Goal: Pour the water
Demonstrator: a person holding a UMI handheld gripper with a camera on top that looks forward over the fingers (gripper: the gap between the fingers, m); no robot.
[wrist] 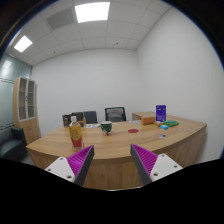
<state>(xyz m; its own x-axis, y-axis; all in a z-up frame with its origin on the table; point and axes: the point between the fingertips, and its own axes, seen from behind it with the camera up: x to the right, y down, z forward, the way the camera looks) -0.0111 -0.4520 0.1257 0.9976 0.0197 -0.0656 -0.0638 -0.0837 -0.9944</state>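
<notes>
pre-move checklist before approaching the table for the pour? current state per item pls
1. Fingers empty: ok. Gripper is open, nothing between the pink pads.
2. Vessels in view: ok. An orange-yellow container and a green cup stand near each other on the wooden table.
3. Distance to them: not ok. Both lie well beyond the fingers, across the table.
4. Alignment: not ok. The container sits ahead of the left finger, not centred between the two.
5. Water level in either vessel: cannot tell.
6. Clutter near the far end: ok. A purple box and a green dish sit apart from the vessels.
</notes>
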